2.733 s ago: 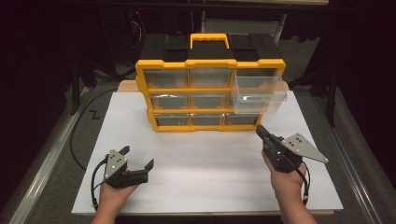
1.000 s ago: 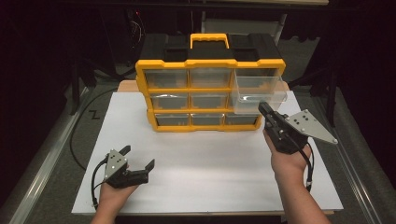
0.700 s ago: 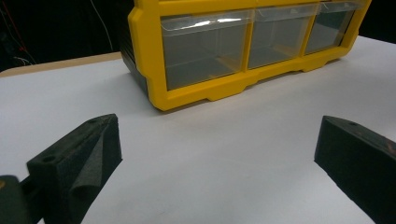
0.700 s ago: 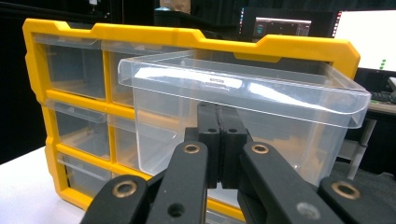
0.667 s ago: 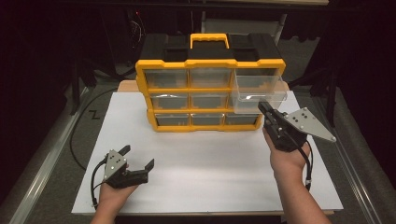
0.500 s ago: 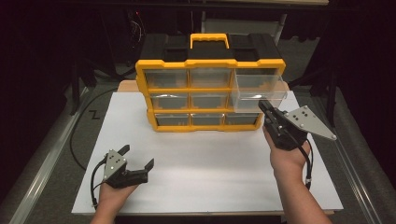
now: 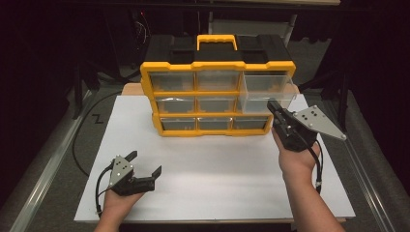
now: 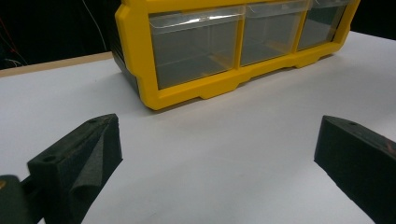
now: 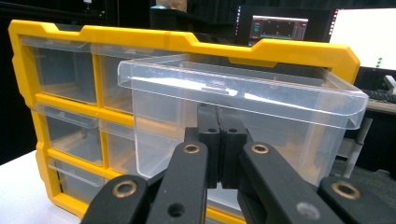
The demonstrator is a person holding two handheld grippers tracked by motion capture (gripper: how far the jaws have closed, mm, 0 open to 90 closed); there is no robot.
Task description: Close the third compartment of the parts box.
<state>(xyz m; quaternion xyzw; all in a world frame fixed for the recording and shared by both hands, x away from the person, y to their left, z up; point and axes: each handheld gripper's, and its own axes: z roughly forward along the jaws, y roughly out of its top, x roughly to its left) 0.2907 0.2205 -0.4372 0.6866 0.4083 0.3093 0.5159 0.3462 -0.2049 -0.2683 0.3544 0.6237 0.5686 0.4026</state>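
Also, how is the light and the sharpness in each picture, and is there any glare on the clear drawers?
High view: the white board is evenly lit, the surroundings fall into darkness, slightly soft. Left gripper view: a white streak of glare on the top edge of the nearest drawer; the jaws are close and blurred. Right gripper view: bright reflections along the rim of the pulled-out drawer; the screens behind are blurred.

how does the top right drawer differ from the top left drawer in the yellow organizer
The top right drawer is pulled out past the yellow frame; the top left drawer sits flush inside. The right gripper, fingers shut, is at the front of the top right drawer; nothing is near the top left drawer. Both are clear plastic.
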